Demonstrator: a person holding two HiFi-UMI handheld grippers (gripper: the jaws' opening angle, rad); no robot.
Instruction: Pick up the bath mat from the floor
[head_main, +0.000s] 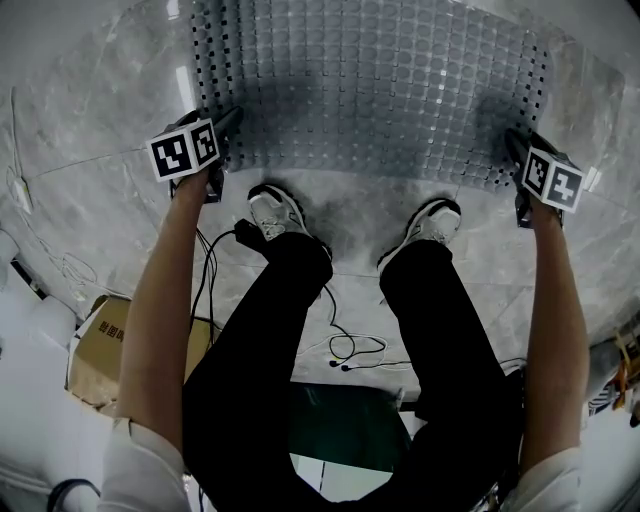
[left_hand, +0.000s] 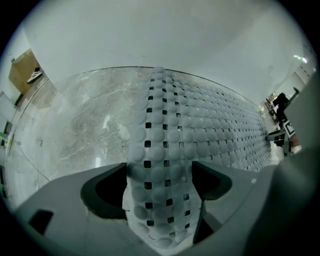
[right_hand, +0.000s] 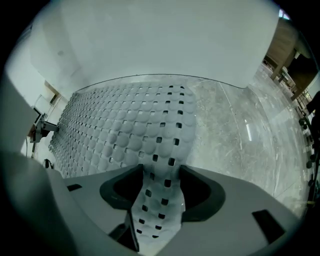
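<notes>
Bath mat (head_main: 370, 90) mostly flat on floor (head_main: 90, 190), just beyond person's shoes (head_main: 275, 212). Left gripper (head_main: 226, 122) clamped on mat's near left corner, right gripper (head_main: 516, 143) on near right corner. Both corners curl up between jaws. Grasp looks done. Lift remains: mat body not yet raised.

One bath mat (head_main: 370, 90) lies on the floor, its near edge caught between the fingers of two grippers: the left gripper (left_hand: 159, 185) and the right gripper (right_hand: 162, 192). Two marker cubes (head_main: 185, 150) (head_main: 553, 180) sit just behind those fingers, one per gripper. Two shoes (head_main: 275, 212) (head_main: 435, 222) stand between the two pairs of fingers. One cardboard box (head_main: 105, 350) lies well behind the left fingers. The cables (head_main: 345, 345) are too tangled to count.
</notes>
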